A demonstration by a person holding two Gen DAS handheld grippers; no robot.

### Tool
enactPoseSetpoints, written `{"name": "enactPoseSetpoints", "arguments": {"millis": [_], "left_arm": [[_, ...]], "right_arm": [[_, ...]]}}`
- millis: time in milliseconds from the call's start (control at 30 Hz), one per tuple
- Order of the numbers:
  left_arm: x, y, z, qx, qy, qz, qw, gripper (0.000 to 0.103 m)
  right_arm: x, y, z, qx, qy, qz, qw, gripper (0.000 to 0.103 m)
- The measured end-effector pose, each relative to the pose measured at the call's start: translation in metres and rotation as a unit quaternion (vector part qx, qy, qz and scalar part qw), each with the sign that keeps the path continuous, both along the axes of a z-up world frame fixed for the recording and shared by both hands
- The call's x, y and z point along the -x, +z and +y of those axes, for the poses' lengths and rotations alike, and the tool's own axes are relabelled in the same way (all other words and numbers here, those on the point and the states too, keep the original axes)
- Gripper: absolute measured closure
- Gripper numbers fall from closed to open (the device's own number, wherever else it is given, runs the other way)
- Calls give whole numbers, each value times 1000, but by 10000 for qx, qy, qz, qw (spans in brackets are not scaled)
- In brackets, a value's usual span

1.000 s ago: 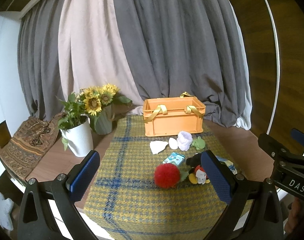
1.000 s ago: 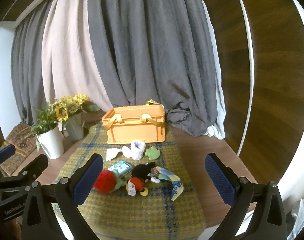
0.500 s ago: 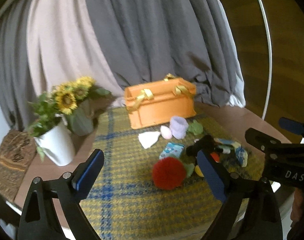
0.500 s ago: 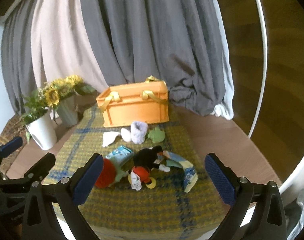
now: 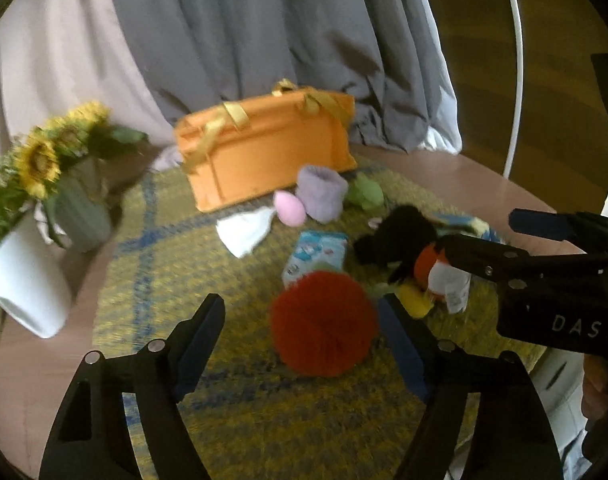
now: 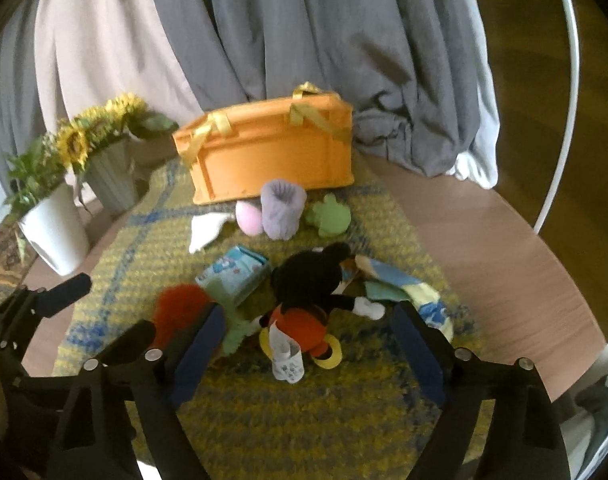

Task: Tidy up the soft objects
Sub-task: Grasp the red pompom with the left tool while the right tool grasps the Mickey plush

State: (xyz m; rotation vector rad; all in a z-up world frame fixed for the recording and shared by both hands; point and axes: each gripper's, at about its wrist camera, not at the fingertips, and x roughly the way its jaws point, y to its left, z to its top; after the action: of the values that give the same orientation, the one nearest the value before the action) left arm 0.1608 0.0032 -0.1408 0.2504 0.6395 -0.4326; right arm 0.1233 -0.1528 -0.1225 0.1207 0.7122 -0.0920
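Crate [image 6: 271,160] first, the big orange one with yellow ribbon handles, sitting at the back of the yellow-and-blue plaid mat [image 6: 304,408] — rigid plastic by the look of it, open on top, the likely home for everything soft out front.

Next down in size, the black-and-red plush mouse [image 6: 308,292], sprawled mid-mat with a paper tag trailing. Limp and light, I'd judge; best pinched across the red body rather than by a floppy arm or the tag. The right gripper [image 6: 308,344] hangs just short of it, jaws spread wide, nothing between them.

Then the red pom-pom [image 5: 324,324], a fluffy ball near the mat's front. It should squash readily and weigh almost nothing, so close across the middle and expect the fibres to give. The left gripper [image 5: 299,344] is lined up on it, jaws wide apart and empty, the ball sitting close to the right-hand pad.

Smaller still: the lilac knitted cuff [image 6: 281,214], soft, easy to nip at the rim; the blue tissue pack [image 6: 233,272], crinkly and a little slick; the green frog toy [image 6: 330,216]; the white cloth [image 6: 203,230]; and the pink egg [image 6: 248,218], smooth and round, likeliest to squirt out of a pinch.
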Motion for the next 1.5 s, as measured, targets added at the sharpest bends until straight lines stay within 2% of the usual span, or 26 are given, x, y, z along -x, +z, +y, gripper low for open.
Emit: {"name": "enactPoseSetpoints", "arguments": {"millis": [200,300,600,767,1067,1500], "left_arm": [[-19,-28,-10,17,-236,376,9990,30],[-26,-37,-13,31,-321,529,9981,36],[-43,-52,-15,204,-551,841,9947,56],[-46,-52,-14,355,-589,909,9935,64],[-42,-31,-1,617,-454,803,9938,64],[-50,29,24,983,-422,317,9938,64]], "right_arm": [[-18,-26,-2,-42,-79,361,9993,28],[-23,-33,-3,-111,-97,487,9987,32],[-39,-51,-1,-211,-61,661,9976,46],[-46,-58,1,-321,34,760,9966,60],[-39,-47,7,-233,-21,623,9978,64],[-30,1,25,-334,-266,75,9991,64]]}}
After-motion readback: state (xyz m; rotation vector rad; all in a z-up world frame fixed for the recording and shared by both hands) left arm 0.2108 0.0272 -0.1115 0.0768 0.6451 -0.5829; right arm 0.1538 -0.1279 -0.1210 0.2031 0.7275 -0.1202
